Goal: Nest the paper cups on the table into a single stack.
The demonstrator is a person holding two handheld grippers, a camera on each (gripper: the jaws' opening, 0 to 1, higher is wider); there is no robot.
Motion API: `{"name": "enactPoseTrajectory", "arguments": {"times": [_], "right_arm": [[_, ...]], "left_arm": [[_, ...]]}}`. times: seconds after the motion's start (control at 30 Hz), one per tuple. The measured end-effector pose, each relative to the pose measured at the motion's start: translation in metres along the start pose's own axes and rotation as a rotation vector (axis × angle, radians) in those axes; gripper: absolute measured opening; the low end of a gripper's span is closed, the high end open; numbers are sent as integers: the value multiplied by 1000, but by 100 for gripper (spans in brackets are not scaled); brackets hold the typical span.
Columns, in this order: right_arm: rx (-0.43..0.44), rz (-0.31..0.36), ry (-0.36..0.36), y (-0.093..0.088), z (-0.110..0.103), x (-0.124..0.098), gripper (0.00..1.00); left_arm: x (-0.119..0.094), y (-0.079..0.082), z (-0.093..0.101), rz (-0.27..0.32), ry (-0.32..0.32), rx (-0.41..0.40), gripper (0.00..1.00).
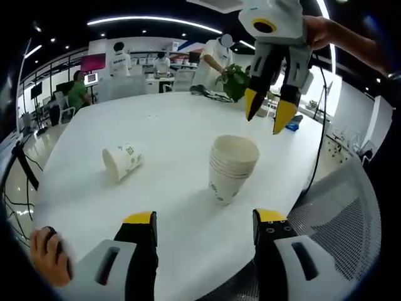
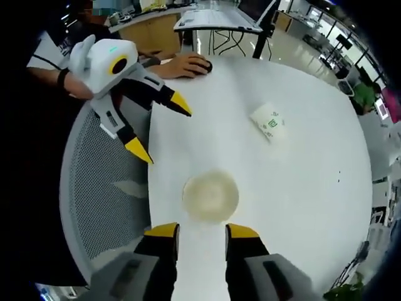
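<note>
The left gripper [image 1: 204, 227] sits low at the near edge of the white worktop [image 1: 169, 132], jaws spread wide with nothing between them; its body is cut off by the frame and the holding hand [image 1: 49, 256] is only partly seen. The right gripper [image 1: 268, 111] hangs above the stack of nested paper cups [image 1: 230, 168], tips pointing down and parted, holding nothing; a hand [image 1: 322, 31] grips its top. In the right gripper view this gripper [image 2: 202, 235] looks straight down into the stack's open mouth [image 2: 210, 196], so the cup walls are hidden. A single paper cup [image 1: 121, 160] lies on its side well apart from the stack, its green print too small to read. A mesh chair [image 1: 341, 219] stands beside the worktop
</note>
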State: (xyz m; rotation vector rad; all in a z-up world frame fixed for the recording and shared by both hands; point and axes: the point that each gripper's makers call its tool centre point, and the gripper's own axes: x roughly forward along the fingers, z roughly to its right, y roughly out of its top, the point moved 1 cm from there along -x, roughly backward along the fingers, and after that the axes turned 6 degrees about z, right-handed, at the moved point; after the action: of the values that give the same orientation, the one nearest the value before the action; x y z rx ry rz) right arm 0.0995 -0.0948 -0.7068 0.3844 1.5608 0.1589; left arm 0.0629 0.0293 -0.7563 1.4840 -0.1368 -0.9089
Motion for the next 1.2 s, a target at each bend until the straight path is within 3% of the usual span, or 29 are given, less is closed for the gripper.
{"name": "enactPoseTrajectory", "arguments": {"times": [0.17, 0.33, 0.43, 0.57, 0.87, 1.0, 1.1, 1.2], "right_arm": [[71, 103, -14, 0, -2, -1, 41], [58, 178, -83, 1, 8, -5, 48], [101, 308, -97, 7, 7, -8, 51], [197, 410, -139, 2, 5, -11, 56], [356, 506, -245, -31, -4, -15, 63], [411, 533, -266, -39, -16, -17, 63], [497, 613, -251, -38, -24, -19, 64], [516, 642, -275, -45, -23, -20, 65]], "left_arm": [[-1, -1, 3, -5, -14, 6, 61], [1, -2, 5, -8, -29, 2, 61], [3, -2, 3, -2, -33, -23, 61], [1, -1, 3, 3, -38, -53, 61], [2, 0, 0, 6, -44, -88, 60], [1, 1, -1, 16, -40, -137, 60], [1, 2, -5, 24, -33, -174, 60], [0, 4, -11, 32, -24, -205, 60]]}}
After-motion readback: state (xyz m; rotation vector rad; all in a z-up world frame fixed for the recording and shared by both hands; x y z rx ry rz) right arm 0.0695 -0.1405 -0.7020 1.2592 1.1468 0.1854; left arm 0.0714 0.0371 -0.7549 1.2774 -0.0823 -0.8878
